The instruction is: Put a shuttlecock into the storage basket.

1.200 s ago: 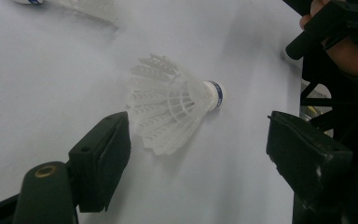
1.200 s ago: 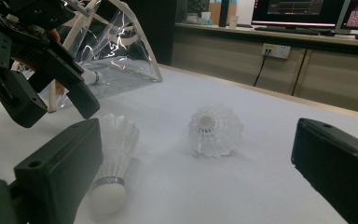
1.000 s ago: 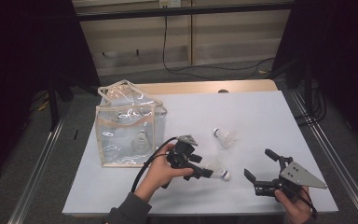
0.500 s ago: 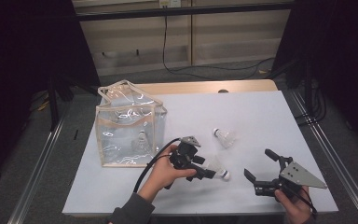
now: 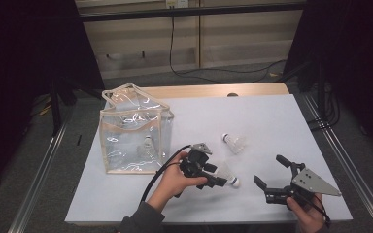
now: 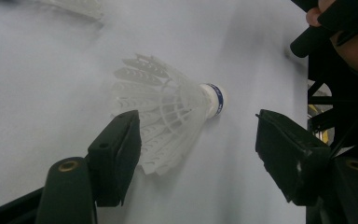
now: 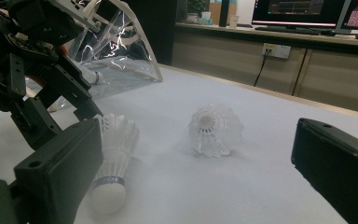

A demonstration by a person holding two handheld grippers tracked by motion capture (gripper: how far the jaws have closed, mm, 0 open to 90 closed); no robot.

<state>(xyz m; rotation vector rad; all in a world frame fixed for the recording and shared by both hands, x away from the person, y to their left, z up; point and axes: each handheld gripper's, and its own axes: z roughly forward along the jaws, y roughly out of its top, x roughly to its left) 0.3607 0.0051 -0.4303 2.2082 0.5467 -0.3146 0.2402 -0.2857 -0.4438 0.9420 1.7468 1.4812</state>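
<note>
Shuttlecock (image 6: 168,123), white-feathered with seemingly blue-banded cork, lies between spread left tongs (image 6: 198,149).

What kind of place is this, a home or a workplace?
Probably a lab or office set up for recording, not a home. The white table stands between dark curtains, the right gripper view shows computer monitors on a long counter, and a wall socket with its cable sits below them.

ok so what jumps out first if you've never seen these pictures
The left gripper sits open over a white shuttlecock lying on its side near the table's front, jaws either side of its feathers. A second shuttlecock lies further back, and a clear plastic bag stands at the left with another shuttlecock inside.
</note>
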